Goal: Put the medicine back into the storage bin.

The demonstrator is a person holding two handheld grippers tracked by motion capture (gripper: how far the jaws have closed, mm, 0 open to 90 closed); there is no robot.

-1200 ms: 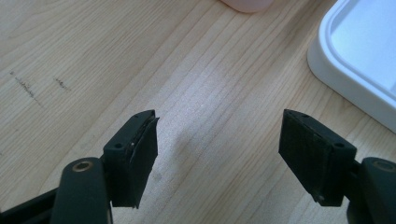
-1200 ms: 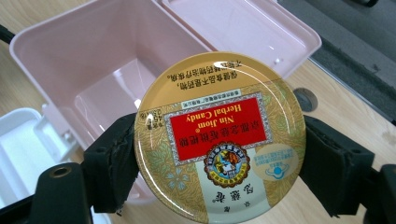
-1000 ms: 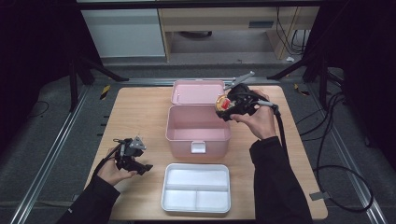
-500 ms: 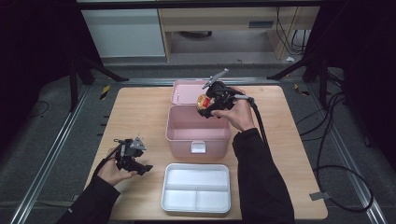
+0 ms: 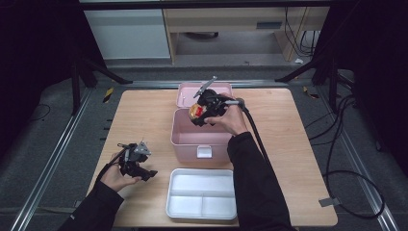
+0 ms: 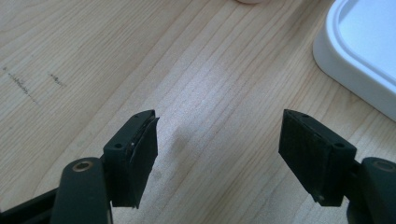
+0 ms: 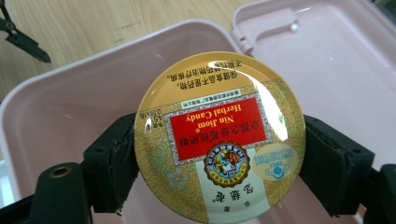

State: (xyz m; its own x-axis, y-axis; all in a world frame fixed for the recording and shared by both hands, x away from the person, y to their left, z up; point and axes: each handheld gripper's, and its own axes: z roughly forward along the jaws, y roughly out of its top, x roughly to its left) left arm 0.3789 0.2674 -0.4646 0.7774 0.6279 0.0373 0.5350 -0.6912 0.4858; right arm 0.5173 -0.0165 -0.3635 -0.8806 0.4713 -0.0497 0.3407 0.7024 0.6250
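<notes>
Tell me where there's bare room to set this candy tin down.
The pink box under the candy tin looks bare inside. Bare wood lies right of the box, and left of it above the left gripper. The white tray crowds the near edge.

Both hands out, one loaded.
Right black two-jaw gripper (image 5: 201, 114) raised, jaws clamped across a load; left black two-jaw gripper (image 6: 219, 154) low, jaws wide apart.

Box (image 5: 199, 139) mid-table, lid (image 5: 185, 94) behind, tray (image 5: 202, 199) in front, tin (image 7: 219, 135) above box.
</notes>
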